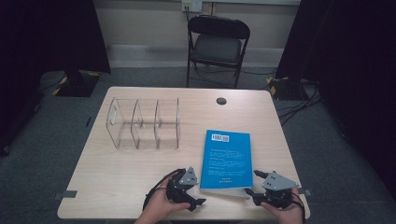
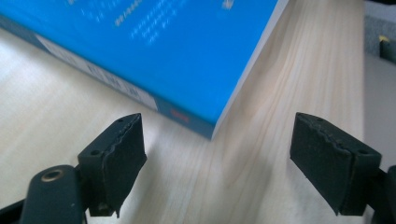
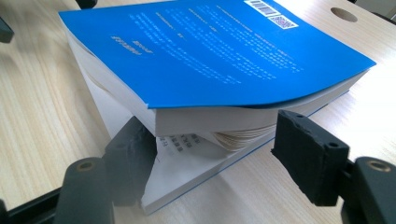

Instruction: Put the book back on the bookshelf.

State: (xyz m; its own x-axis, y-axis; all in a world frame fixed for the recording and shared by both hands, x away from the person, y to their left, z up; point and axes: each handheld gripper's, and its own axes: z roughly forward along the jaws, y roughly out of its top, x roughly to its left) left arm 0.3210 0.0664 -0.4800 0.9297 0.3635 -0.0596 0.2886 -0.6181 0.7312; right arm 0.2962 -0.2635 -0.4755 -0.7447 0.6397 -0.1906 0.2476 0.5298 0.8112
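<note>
The right hand-held gripper [image 3: 205, 154], jaws wide, had one jaw wedged under the blue book [image 3: 210, 56] to pry it off the desk [image 1: 121, 177], while the left hand-held gripper [image 2: 217, 158] waited open and empty at its corner.

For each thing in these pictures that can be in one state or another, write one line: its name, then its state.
Blue book: flat on the table, back cover up, near corner pried open, one right jaw between its pages.
Left gripper: open, beside the book's corner, apart from it.
Right gripper: open, at the book's lifted corner.
Clear organiser: its compartments hold nothing.
Folding chair: unfolded, nobody seated.
</note>
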